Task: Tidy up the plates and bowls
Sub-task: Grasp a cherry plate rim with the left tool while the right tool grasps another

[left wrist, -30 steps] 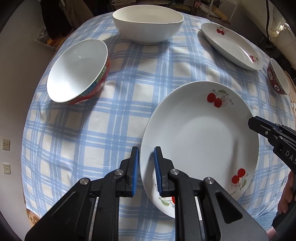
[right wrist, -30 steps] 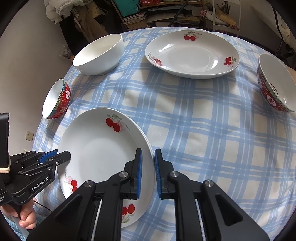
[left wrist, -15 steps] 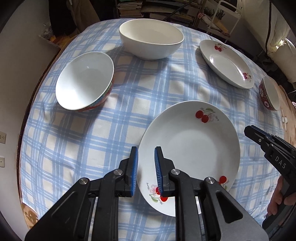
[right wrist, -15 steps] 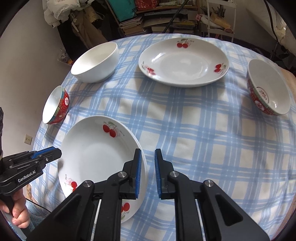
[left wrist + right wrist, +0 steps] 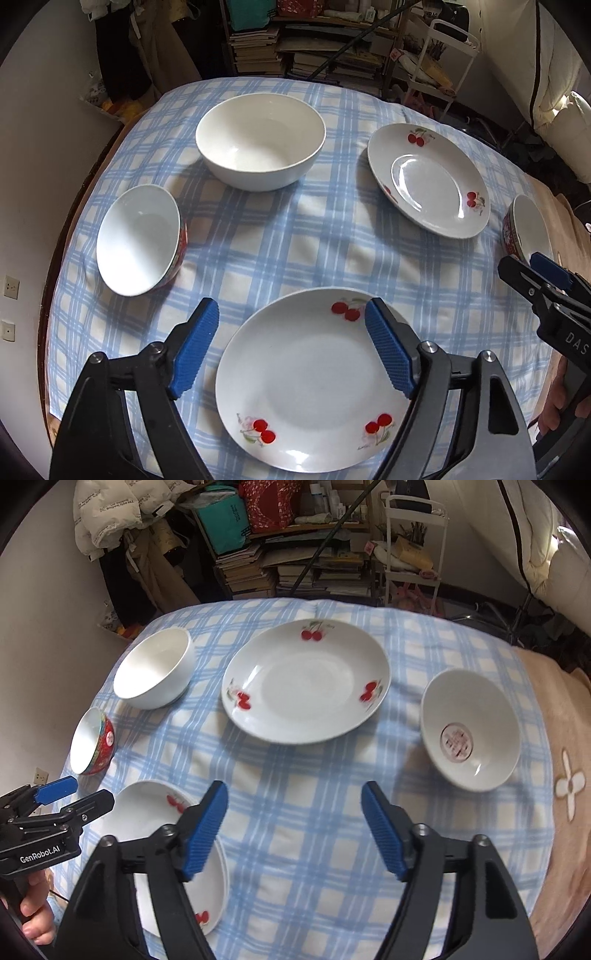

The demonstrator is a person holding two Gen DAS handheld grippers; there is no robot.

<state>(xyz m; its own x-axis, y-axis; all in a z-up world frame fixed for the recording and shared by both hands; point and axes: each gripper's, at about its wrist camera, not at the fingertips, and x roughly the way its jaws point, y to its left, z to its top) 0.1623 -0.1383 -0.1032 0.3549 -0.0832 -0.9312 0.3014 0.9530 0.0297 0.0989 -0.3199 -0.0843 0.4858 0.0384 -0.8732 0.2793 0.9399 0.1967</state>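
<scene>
Both grippers have risen off the near plate (image 5: 314, 384), jaws opening, empty.
You risk clipping its rim when regrasping.

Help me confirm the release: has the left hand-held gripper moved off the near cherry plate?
Yes. The left hand-held gripper has lifted back from the near cherry plate, which sits whole on the tablecloth; its jaws are opening, gripping nothing.

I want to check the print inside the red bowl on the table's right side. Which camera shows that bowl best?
The right wrist view: the right-hand red bowl faces the camera whole, its round pink print visible inside. The left wrist view catches only an edge-on sliver of it near the frame's right edge, print hidden.
</scene>
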